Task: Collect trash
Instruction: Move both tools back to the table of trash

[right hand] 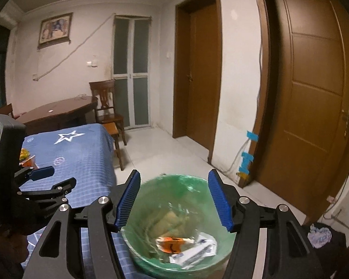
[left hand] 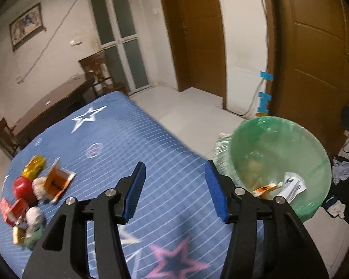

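A bin with a green liner stands on the floor beside the table; an orange wrapper and a white packet lie inside. Left on the blue star cloth sits a heap of trash: an orange packet, a red round item, a gold wrapper, crumpled tissue. My left gripper hangs open over the cloth's right part, nothing between its fingers. My right gripper is open above the bin, empty. The left gripper shows at the left edge of the right wrist view.
A dark wooden table and chair stand beyond the blue table. Brown doors line the right wall. Dark clothes and a rag lie on the white floor right of the bin.
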`<state>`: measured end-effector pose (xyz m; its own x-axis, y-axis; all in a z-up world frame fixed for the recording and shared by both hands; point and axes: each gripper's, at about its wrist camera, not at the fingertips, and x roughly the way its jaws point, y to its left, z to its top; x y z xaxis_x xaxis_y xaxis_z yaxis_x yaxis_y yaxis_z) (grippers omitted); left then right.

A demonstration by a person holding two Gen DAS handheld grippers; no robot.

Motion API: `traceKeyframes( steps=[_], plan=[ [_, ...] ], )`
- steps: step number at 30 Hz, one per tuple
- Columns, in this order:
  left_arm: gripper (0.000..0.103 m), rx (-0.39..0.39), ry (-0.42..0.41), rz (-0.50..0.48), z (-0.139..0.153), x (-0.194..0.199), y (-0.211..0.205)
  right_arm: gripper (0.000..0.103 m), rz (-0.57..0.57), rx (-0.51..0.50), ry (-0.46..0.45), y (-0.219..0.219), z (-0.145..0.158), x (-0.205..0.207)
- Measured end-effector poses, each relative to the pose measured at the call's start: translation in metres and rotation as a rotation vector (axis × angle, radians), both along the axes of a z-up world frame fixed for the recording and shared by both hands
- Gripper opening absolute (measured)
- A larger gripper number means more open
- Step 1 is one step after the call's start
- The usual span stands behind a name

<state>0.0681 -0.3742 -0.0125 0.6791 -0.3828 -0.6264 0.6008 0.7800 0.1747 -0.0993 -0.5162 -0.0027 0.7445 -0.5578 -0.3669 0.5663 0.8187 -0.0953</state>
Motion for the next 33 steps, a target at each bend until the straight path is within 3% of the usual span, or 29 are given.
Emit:
traceKeyframes(
  steps=[9, 15, 25, 33],
  plan=[
    [0.054, -0.013, -0.065, 0.128, 0.012, -0.001, 0.069, 0.067, 0.105, -0.093, -0.028, 0.072, 0.009, 0.015],
    [0.057, -0.023, -0.097, 0.195, 0.018, -0.004, 0.113, 0.07, 0.188, -0.072, -0.027, 0.113, 0.006, 0.028],
    [0.059, -0.051, -0.057, 0.337, 0.014, 0.003, 0.191, 0.07, 0.344, -0.033, 0.04, 0.169, -0.017, 0.065],
    [0.06, -0.111, -0.008, 0.482, 0.014, 0.01, 0.276, 0.071, 0.45, -0.003, 0.094, 0.204, -0.033, 0.091]
  ],
)
